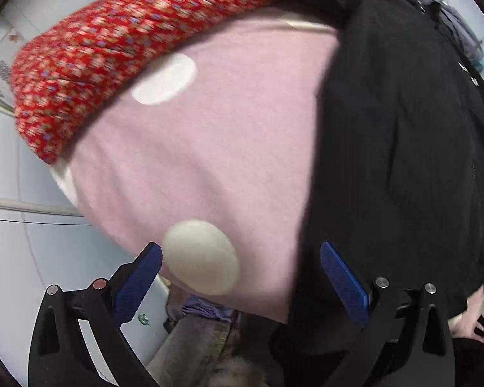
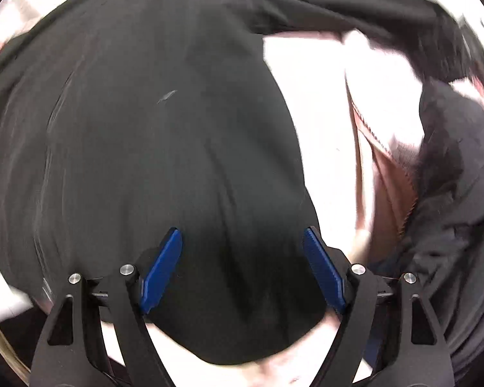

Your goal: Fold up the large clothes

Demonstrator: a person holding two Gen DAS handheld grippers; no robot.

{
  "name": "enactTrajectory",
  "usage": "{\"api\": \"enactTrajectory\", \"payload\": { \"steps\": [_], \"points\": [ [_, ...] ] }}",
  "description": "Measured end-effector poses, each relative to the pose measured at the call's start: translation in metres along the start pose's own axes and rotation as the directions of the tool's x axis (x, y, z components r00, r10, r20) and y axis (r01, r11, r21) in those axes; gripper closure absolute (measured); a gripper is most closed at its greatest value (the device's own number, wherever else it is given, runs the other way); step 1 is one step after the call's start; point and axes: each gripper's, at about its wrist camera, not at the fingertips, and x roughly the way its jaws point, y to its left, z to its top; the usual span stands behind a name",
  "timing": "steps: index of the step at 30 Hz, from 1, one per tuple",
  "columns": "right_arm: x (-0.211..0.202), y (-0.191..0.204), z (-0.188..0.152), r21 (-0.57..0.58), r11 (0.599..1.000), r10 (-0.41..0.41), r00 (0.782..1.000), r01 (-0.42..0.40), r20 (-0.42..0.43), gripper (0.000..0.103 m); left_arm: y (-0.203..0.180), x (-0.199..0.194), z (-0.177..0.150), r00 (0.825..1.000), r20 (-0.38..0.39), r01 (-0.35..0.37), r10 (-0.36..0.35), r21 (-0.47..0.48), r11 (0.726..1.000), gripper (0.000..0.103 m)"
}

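Note:
A large black garment (image 2: 151,135) fills most of the right wrist view, spread over a pale surface (image 2: 319,122). My right gripper (image 2: 242,245) is open above its near part, nothing between the blue pads. In the left wrist view the black garment (image 1: 403,148) lies at the right, beside a pink cloth with white dots (image 1: 209,148) and a red flowered cloth (image 1: 90,61). My left gripper (image 1: 240,258) is open over the pink cloth's near edge, holding nothing.
A brown garment with a zipper (image 2: 387,177) and another dark garment (image 2: 451,161) lie at the right. Light floor tiles (image 1: 22,251) show at the left. Grey and purple fabric (image 1: 203,329) lies below the pink cloth.

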Motion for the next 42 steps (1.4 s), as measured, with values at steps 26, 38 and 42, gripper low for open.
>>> {"api": "enactTrajectory", "payload": {
  "steps": [26,38,42],
  "points": [
    [0.007,-0.02,-0.131,0.332,0.933,0.149,0.989,-0.135,-0.014,0.026,0.104,-0.049,0.005,0.988,0.015,-0.148,0.154,-0.207,0.967,0.103],
    [0.02,0.01,-0.128,0.263,0.951,0.152,0.986,-0.164,0.066,0.028,0.018,-0.018,0.009,0.997,0.01,-0.081,0.082,-0.022,0.996,0.006],
    [0.013,0.045,-0.124,0.128,0.978,0.16,0.986,-0.164,0.045,0.074,-0.007,0.028,-0.003,0.99,-0.092,-0.099,0.104,0.05,0.994,0.008]
  ]
}}
